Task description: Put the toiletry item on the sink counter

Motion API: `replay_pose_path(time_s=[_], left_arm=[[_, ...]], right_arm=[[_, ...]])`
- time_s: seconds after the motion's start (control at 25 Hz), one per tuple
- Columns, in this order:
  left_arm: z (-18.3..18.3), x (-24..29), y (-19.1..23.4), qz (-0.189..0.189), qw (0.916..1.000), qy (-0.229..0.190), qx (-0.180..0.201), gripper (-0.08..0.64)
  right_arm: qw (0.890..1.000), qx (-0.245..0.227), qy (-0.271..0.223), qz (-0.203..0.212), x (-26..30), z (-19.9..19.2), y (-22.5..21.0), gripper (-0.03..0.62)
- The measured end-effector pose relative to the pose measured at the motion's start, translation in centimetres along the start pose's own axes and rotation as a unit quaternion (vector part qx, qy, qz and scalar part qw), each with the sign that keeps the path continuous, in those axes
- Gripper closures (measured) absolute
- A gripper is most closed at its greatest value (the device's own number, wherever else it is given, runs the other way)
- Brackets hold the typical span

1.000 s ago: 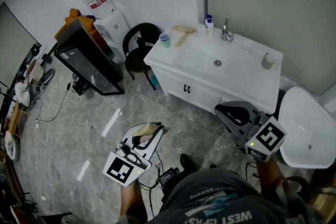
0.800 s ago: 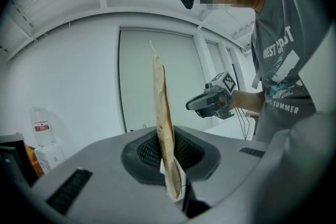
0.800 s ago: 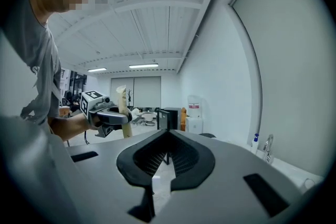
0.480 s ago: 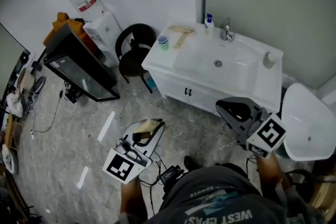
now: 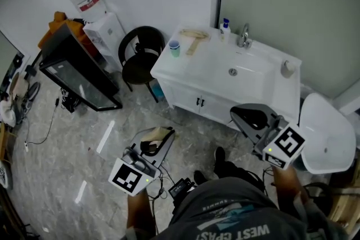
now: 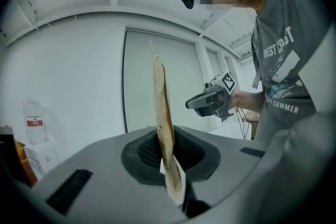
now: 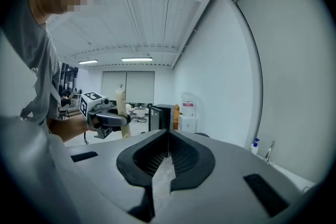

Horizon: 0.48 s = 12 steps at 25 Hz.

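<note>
Your left gripper (image 5: 160, 141) is clamped on the flat tan toiletry item (image 6: 164, 128), near left. The sink counter (image 5: 169, 66) stands well apart, far right, so placement isn't yet done. Your right gripper (image 5: 244, 116) is closed and empty.

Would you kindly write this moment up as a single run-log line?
left gripper: shut on tan toiletry item | right gripper: shut, empty | sink counter: item not yet on it

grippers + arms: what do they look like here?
Both left gripper and right gripper: grey moulded shells, dark ribbed pads, each with a white cube of black square markers. A thin cable hangs from the right one. Person wears a grey printed T-shirt, short sleeves.
</note>
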State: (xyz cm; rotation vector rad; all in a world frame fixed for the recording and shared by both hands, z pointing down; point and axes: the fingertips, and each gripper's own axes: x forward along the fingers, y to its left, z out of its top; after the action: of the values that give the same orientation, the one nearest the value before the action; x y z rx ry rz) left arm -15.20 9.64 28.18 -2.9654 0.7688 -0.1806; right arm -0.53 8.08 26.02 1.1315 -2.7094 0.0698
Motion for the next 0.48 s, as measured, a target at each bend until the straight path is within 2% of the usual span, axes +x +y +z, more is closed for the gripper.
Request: replay_pose_path(time_s=[0.48], left_arm=[[-0.6,1.5,4.1,0.045,0.9988,0.021,-0.003,0.537]], right_arm=[[0.998,0.001,-0.011,0.057,5.4,0.5,-3.1,0.560]])
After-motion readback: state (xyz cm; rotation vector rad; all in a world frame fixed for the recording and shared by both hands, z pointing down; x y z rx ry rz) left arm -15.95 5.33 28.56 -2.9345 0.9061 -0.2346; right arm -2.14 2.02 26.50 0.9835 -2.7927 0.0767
